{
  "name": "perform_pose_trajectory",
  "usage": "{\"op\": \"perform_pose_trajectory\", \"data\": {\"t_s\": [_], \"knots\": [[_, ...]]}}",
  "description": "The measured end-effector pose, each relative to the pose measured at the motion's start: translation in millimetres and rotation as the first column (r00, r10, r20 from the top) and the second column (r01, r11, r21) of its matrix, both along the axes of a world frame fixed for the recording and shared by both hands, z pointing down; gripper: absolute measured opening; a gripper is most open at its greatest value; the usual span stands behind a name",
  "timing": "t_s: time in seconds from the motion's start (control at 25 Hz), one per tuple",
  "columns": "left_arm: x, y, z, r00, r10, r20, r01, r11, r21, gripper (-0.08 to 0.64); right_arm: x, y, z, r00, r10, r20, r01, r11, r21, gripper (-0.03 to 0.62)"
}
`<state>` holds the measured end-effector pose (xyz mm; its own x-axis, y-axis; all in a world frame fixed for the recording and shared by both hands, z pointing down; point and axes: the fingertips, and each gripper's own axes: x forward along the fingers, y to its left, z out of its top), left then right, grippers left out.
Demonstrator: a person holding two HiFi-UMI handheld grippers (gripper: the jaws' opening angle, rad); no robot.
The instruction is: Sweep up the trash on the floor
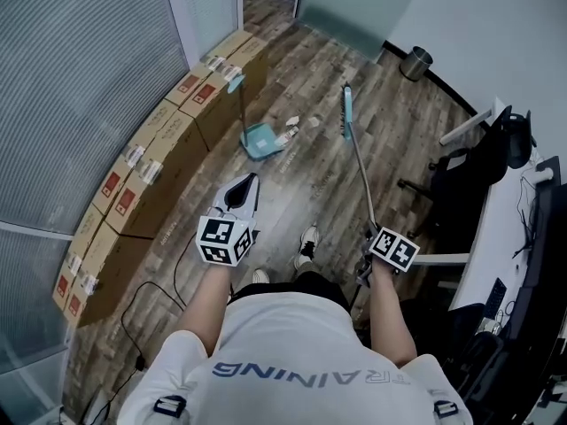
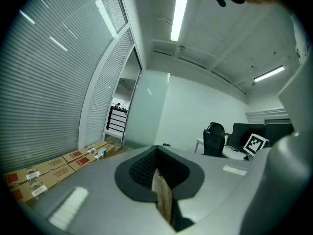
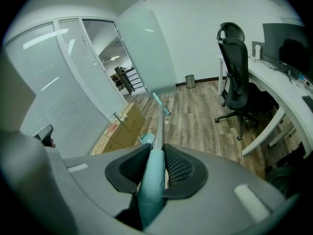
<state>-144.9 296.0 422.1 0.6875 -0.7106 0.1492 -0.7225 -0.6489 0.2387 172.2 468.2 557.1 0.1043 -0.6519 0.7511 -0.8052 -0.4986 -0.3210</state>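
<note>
My right gripper [image 1: 372, 237] [image 3: 156, 153] is shut on the teal grip of a broom handle [image 3: 149, 195]. The long shaft [image 1: 361, 171] runs forward to the teal broom head [image 1: 347, 109] [image 3: 161, 103], which is over the wood floor. A teal dustpan [image 1: 260, 140] [image 3: 145, 138] with an upright handle stands on the floor by the boxes. A few pale scraps of trash [image 1: 291, 127] lie just right of it. My left gripper [image 1: 251, 182] [image 2: 157, 168] is shut with nothing in it, held nearly level on the near side of the dustpan.
A row of cardboard boxes [image 1: 159, 149] [image 2: 54, 168] lines the glass wall on the left. A metal bin [image 1: 416, 62] stands by the far wall. An office chair [image 1: 469, 162] [image 3: 234, 70] and a white desk [image 1: 523, 228] fill the right side. A black cable [image 1: 151, 299] lies by my feet.
</note>
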Motion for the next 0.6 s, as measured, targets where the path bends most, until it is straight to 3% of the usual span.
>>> {"op": "perform_pose_trajectory", "data": {"t_s": [0.32, 0.6], "knots": [[27.1, -63.0, -5.5, 0.999, -0.037, 0.038, 0.037, 0.999, 0.004, 0.002, 26.5, -72.0, 16.8, 0.998, -0.047, 0.042, 0.048, 0.999, -0.022, 0.106], [84.3, -124.7, -11.4, 0.996, -0.071, 0.055, 0.071, 0.997, 0.006, 0.002, 78.8, -148.0, 21.8, 0.992, -0.105, 0.069, 0.107, 0.994, -0.027, 0.106]]}}
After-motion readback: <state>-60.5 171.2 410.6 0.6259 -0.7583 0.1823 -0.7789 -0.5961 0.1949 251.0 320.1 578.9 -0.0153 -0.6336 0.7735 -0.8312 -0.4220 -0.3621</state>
